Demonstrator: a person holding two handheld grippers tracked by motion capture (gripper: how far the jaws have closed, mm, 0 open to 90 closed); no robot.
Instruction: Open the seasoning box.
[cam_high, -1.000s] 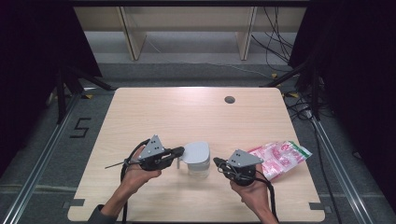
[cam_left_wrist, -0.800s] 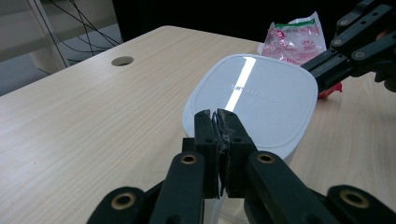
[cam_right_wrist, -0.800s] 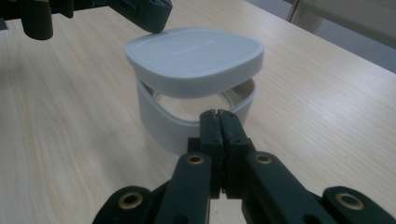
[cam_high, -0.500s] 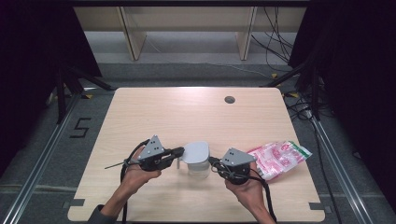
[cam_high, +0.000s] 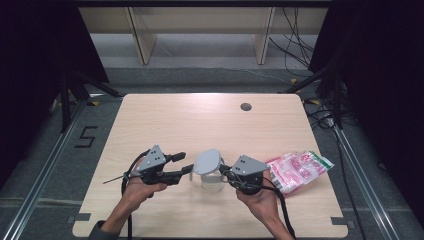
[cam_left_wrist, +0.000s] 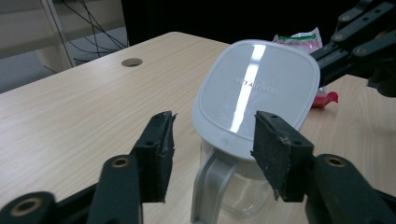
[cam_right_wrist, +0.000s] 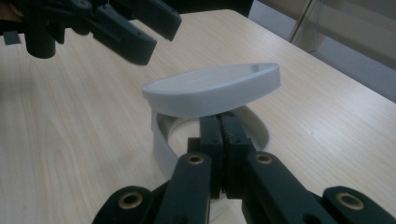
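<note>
Since a second ago the right gripper has come in from beside the pink packet to the jug, and the grey lid, which lay flat on the jug, now stands tipped up, its side towards the far edge lifted clear of the rim. The left gripper has just been opening its jaws; they now stand well apart with the white handle in the gap between them, neither pad pressing on it.

In the right gripper view its two jaws are pressed tight together and reach in under the raised lid, at the jug's rim; whether they pinch the lid's edge I cannot tell.

The clear jug stands on the wooden table near its front edge, about midway along it, between the two grippers. The pink packet lies just to its right, towards the front right corner.
</note>
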